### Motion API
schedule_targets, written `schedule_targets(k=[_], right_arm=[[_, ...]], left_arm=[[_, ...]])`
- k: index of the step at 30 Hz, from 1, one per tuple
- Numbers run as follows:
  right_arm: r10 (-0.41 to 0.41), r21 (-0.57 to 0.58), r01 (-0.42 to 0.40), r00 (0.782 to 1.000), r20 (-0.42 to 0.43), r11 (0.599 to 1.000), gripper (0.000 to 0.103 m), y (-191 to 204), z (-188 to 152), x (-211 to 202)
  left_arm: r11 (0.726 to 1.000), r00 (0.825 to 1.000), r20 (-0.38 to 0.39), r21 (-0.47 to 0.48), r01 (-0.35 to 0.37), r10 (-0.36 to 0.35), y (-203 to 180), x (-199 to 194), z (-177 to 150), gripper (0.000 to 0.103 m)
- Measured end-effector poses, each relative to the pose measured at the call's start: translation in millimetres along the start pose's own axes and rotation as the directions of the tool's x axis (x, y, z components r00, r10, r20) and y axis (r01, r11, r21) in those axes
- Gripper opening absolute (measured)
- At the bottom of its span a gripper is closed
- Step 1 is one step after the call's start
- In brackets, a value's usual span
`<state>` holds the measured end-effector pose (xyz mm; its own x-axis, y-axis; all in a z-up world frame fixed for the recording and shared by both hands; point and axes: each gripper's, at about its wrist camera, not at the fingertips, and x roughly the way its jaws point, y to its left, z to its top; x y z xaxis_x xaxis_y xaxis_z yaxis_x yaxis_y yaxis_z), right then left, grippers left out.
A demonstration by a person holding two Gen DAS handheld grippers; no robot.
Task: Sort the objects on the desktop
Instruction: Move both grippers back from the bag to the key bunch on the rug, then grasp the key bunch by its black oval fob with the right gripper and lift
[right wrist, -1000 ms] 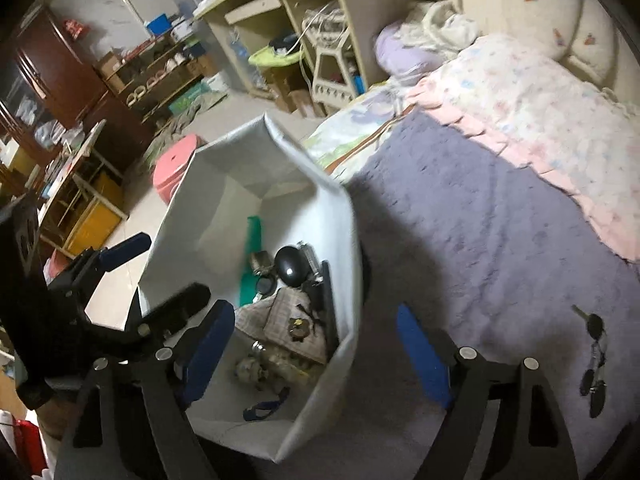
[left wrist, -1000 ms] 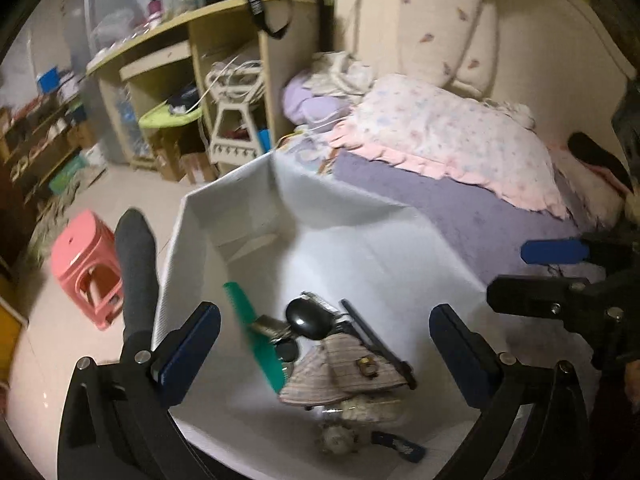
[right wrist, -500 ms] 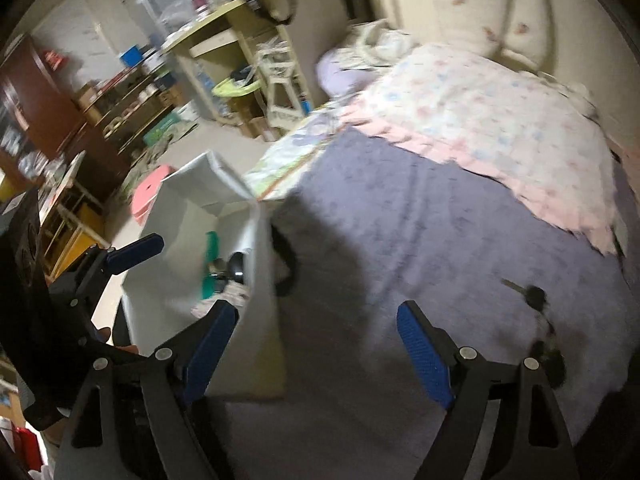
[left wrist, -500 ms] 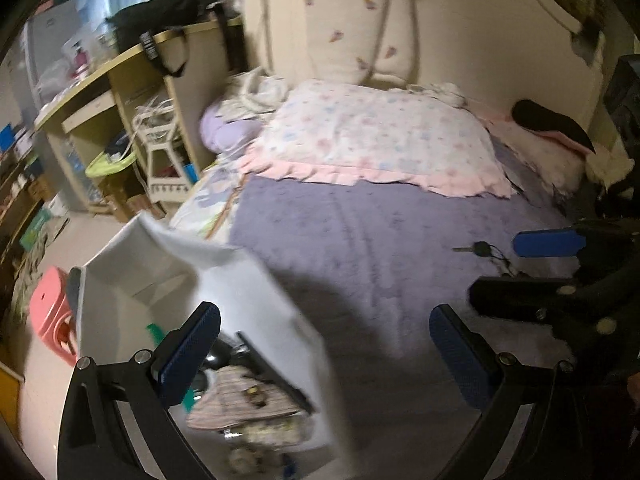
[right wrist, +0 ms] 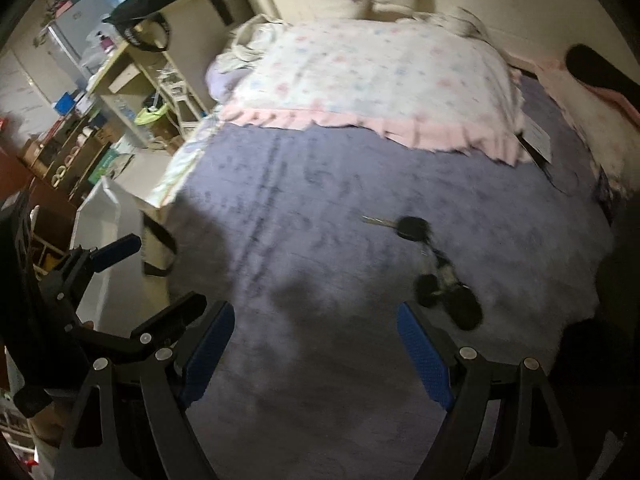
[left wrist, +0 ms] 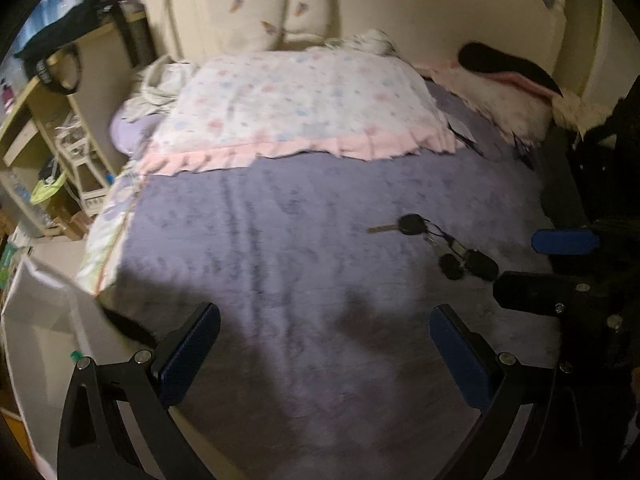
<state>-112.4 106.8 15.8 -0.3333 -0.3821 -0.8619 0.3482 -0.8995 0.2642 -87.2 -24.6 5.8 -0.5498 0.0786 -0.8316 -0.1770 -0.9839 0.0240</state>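
Note:
A bunch of black keys [left wrist: 444, 244] lies on the purple blanket [left wrist: 280, 240]; it also shows in the right wrist view [right wrist: 432, 264]. My left gripper [left wrist: 324, 344] is open and empty above the blanket, the keys ahead to its right. My right gripper [right wrist: 316, 340] is open and empty, the keys just beyond its right finger [right wrist: 424, 356]. The white storage box [left wrist: 44, 320] stands at the bed's left edge, its contents mostly hidden; it also shows in the right wrist view [right wrist: 100, 232].
A floral pillow [left wrist: 296, 104] with a pink frill lies at the bed's head. A black object [left wrist: 504, 64] rests on pink bedding at the far right. A desk and shelves [right wrist: 132, 80] stand left of the bed.
Both grippers have swung right, away from the white box and over the blanket. The box has slid to the left edge of both views and the keys have come into view.

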Motion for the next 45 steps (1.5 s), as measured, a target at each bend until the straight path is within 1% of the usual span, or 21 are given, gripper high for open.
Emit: schedule_targets(k=[5, 10, 14, 17, 20, 21, 22, 24, 25, 27, 29, 31, 33, 36, 40, 45], right_arm=[[-0.011, 0.039, 0.011, 1.000, -0.006, 0.999, 0.082, -37.5, -8.1, 8.6], [-0.019, 0.077, 0.021, 1.000, -0.023, 0.997, 0.082, -67.4, -14.9, 20.6], [-0.060, 0.107, 0.065, 0.997, -0.046, 0.992, 0.082, -90.5, -19.3, 33.9], [-0.110, 0.117, 0.118, 0.991, -0.076, 0.986, 0.082, -106.5, -23.4, 48.6], [-0.231, 0.077, 0.241, 0.966, -0.119, 0.967, 0.082, -117.3, -28.4, 72.3], [-0.255, 0.062, 0.265, 0.957, -0.140, 0.962, 0.082, -121.2, -31.4, 81.9], [-0.257, 0.062, 0.269, 0.954, -0.158, 0.961, 0.082, -125.4, -34.4, 89.8], [-0.232, 0.085, 0.252, 0.954, -0.190, 0.964, 0.082, -133.7, -41.3, 102.4], [-0.227, 0.094, 0.250, 0.952, -0.207, 0.964, 0.082, -137.5, -45.1, 108.7], [-0.247, 0.072, 0.266, 0.948, -0.201, 0.961, 0.084, -137.2, -49.5, 113.2], [-0.248, 0.068, 0.265, 0.949, -0.195, 0.962, 0.088, -136.2, -50.1, 113.1], [-0.222, 0.088, 0.243, 0.954, -0.202, 0.966, 0.099, -138.2, -50.0, 114.3], [-0.212, 0.096, 0.236, 0.955, -0.207, 0.967, 0.102, -139.1, -50.0, 115.5], [-0.226, 0.085, 0.249, 0.950, -0.214, 0.965, 0.103, -137.2, -52.0, 115.7], [-0.211, 0.105, 0.236, 0.955, -0.209, 0.966, 0.103, -142.1, -52.6, 112.3], [-0.197, 0.104, 0.222, 0.958, -0.208, 0.969, 0.103, -145.0, -56.1, 108.5]], left_arm=[[0.998, 0.999, -0.042, 0.053, 0.021, -0.019, -32.3, 30.9, 5.9, 0.103], [0.996, 0.995, -0.080, 0.062, 0.059, -0.054, -55.5, 64.5, 4.8, 0.103], [0.995, 0.991, -0.107, 0.052, 0.087, -0.081, -69.4, 94.4, 0.9, 0.103], [0.993, 0.985, -0.142, 0.044, 0.110, -0.103, -76.4, 119.3, -4.4, 0.103], [0.993, 0.981, -0.174, 0.068, 0.097, -0.084, -82.8, 140.7, -11.9, 0.103], [0.993, 0.980, -0.182, 0.074, 0.091, -0.077, -83.7, 146.6, -14.9, 0.103], [0.993, 0.978, -0.196, 0.075, 0.088, -0.072, -83.9, 153.1, -18.2, 0.103], [0.994, 0.973, -0.219, 0.065, 0.088, -0.072, -82.1, 164.8, -24.2, 0.103], [0.994, 0.975, -0.211, 0.066, 0.089, -0.074, -81.6, 166.5, -26.2, 0.103], [0.994, 0.978, -0.197, 0.071, 0.084, -0.068, -82.5, 165.9, -27.6, 0.103], [0.995, 0.977, -0.202, 0.063, 0.083, -0.069, -82.4, 166.1, -27.4, 0.103], [0.995, 0.975, -0.213, 0.060, 0.078, -0.063, -82.8, 165.7, -27.5, 0.103], [0.995, 0.970, -0.241, 0.075, 0.061, -0.042, -85.5, 165.2, -27.6, 0.103], [0.997, 0.963, -0.266, 0.056, 0.057, -0.041, -84.3, 165.4, -27.5, 0.103], [0.996, 0.957, -0.285, 0.043, 0.075, -0.059, -80.8, 166.7, -27.4, 0.103], [0.996, 0.962, -0.264, 0.043, 0.083, -0.068, -78.9, 163.5, -31.1, 0.103]])
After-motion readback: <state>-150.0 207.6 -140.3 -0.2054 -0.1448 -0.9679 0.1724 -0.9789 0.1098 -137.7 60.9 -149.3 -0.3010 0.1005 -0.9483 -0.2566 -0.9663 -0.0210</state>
